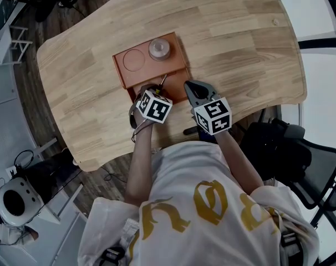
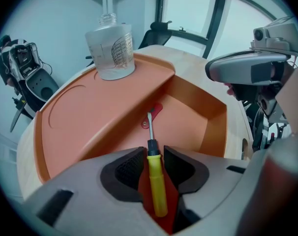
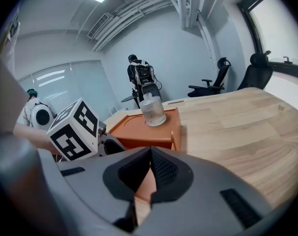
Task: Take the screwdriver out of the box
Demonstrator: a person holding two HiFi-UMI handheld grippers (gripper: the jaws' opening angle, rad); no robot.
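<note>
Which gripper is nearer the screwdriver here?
Left. The left gripper has its open jaws either side of the screwdriver handle inside the orange box; the right gripper sits outside the box, beside its right edge.

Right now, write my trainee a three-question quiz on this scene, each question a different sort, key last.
1. True or false: the glass bottle stands in the deep compartment of the orange box.
2. What lies between the left tongs? A) the bottle B) the screwdriver C) nothing
3. What colour is the screwdriver's handle?
Key: 1 false; 2 B; 3 yellow.
</note>
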